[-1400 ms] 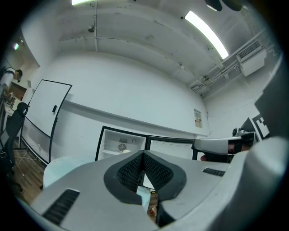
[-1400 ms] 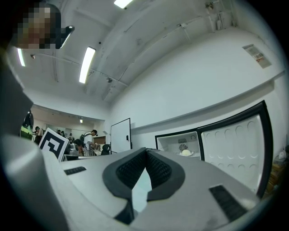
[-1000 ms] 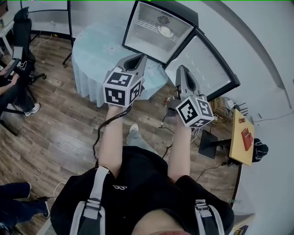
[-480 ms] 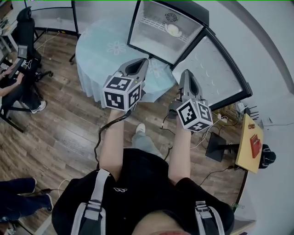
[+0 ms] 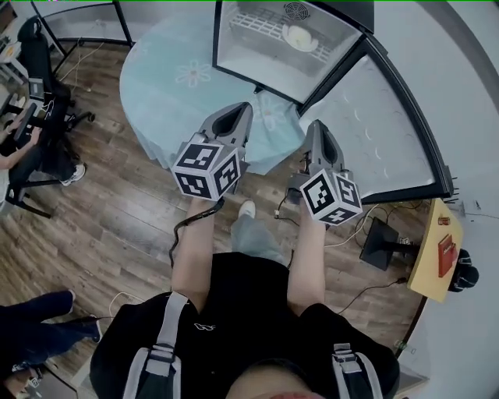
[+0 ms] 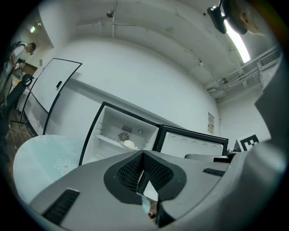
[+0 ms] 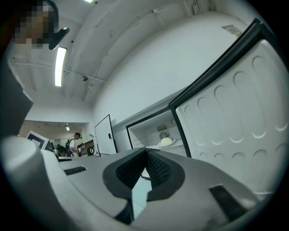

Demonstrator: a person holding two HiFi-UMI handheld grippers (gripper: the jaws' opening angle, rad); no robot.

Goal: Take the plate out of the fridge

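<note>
Risks from this point: both grippers are well apart from the black-framed mini fridge with white inside [image 5: 234,47], and the reach hasn't started. The left gripper [image 5: 232,113] has its jaws pressed fully together with nothing between them. The right gripper [image 5: 316,129] is the same, pads meeting and empty. The small white round plate [image 5: 299,37] sits on the white wire shelf [image 5: 253,23] deep in the fridge, near the back wall and the round vent. A pale rounded lump sits on the plate (food probably, can't tell what).

What could go wrong:
- Jaws arrive at the plate while closed. They would shove it against the back wall or skid it along the wires instead of gripping it.
- The rim looks thin and the grip will probably be on one side. The plate could tilt on the way out, and the lump could slide off or the plate drop.
- The open fridge door with moulded white liner [image 5: 374,125] stands just right of the right gripper's path. A wide swing would knock it.
- The round table under pale blue flowered cloth [image 5: 168,74] lies between the person and the fridge. Leaning in could snag the cloth's hanging edge.
- Loose black cables [image 5: 183,230] lie on the wood floor by the feet, so there is a trip risk when stepping forward.
</note>
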